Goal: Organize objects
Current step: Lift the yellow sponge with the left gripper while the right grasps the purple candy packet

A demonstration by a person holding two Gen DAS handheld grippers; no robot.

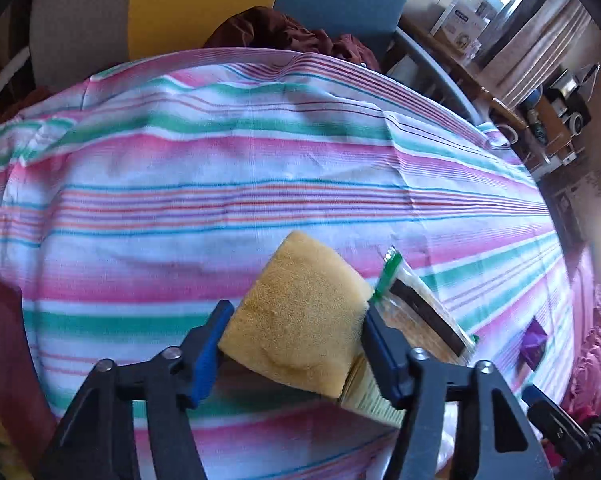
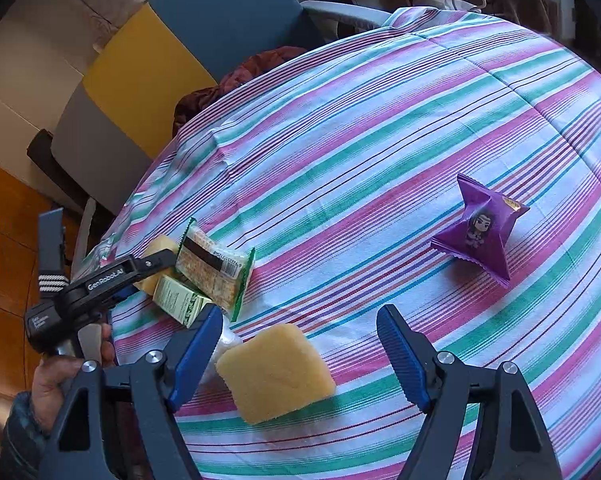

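My left gripper [image 1: 296,320] has a yellow sponge [image 1: 300,300] between its blue pads, and both pads touch its sides. Beside it lie a cracker packet [image 1: 424,312] with green ends and a small green box [image 1: 368,396]. In the right wrist view the left gripper [image 2: 156,264] sits at the table's left edge over that same sponge [image 2: 162,246], packet [image 2: 214,272] and box [image 2: 180,300]. My right gripper [image 2: 298,320] stands open above a second yellow sponge [image 2: 276,372], with neither pad touching it. A purple snack packet [image 2: 480,228] lies alone to the right.
A pink, green and white striped cloth [image 2: 380,120] covers the round table. A chair [image 2: 204,20] with blue, yellow and grey panels stands behind it with a maroon cloth [image 2: 260,68] on the seat. A hand [image 2: 60,376] holds the left gripper at the table's left edge.
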